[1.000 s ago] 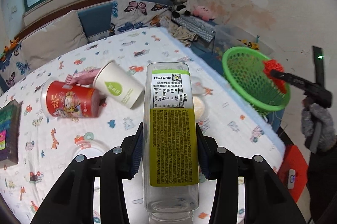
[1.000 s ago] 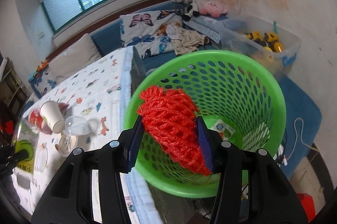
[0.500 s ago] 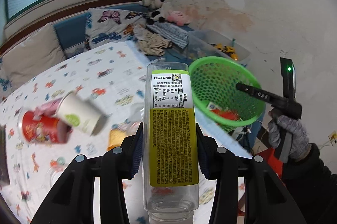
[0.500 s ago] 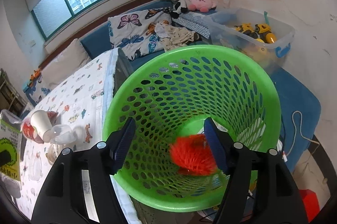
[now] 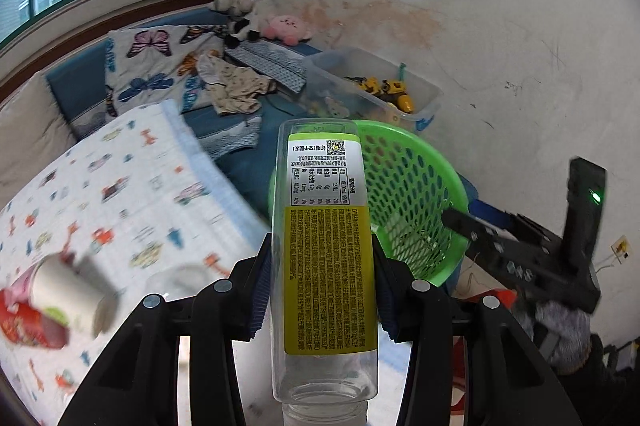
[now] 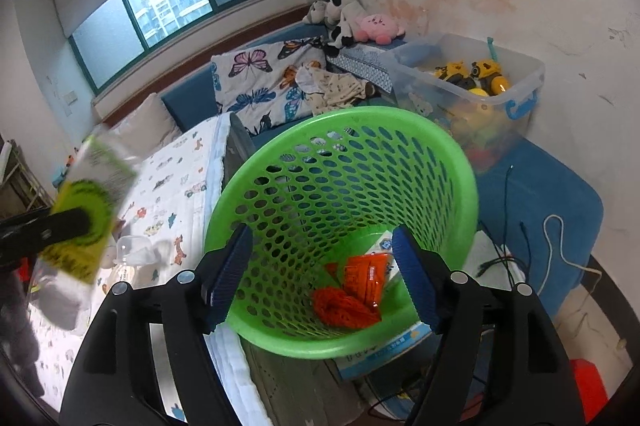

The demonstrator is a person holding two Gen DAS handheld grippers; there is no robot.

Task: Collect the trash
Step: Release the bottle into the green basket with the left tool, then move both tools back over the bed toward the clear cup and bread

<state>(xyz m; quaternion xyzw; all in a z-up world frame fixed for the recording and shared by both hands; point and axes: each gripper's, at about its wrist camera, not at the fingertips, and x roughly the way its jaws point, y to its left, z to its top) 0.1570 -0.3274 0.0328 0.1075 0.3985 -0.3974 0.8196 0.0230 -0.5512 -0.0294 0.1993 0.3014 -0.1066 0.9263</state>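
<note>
My left gripper (image 5: 322,280) is shut on a clear plastic bottle (image 5: 325,246) with a yellow-green label, held base forward, just left of the green mesh basket (image 5: 416,201). The bottle also shows blurred at the left of the right wrist view (image 6: 86,209). My right gripper (image 6: 324,274) is open and empty above the basket's (image 6: 360,129) mouth. Inside the basket lie a red foam net (image 6: 344,306) and an orange wrapper (image 6: 366,276). A white paper cup (image 5: 72,290) and a red can (image 5: 24,322) lie blurred on the patterned table cover.
The cartoon-print table cover (image 5: 120,209) ends at an edge beside the basket. A clear storage box of yellow toys (image 6: 472,77) stands behind the basket near the wall. A blue bench with butterfly cushions (image 6: 260,77) and plush toys runs under the window. Cables lie on the blue mat (image 6: 540,226).
My right gripper opened and let the red foam net fall into the basket. My left gripper has swung right with the bottle, from over the table toward the basket.
</note>
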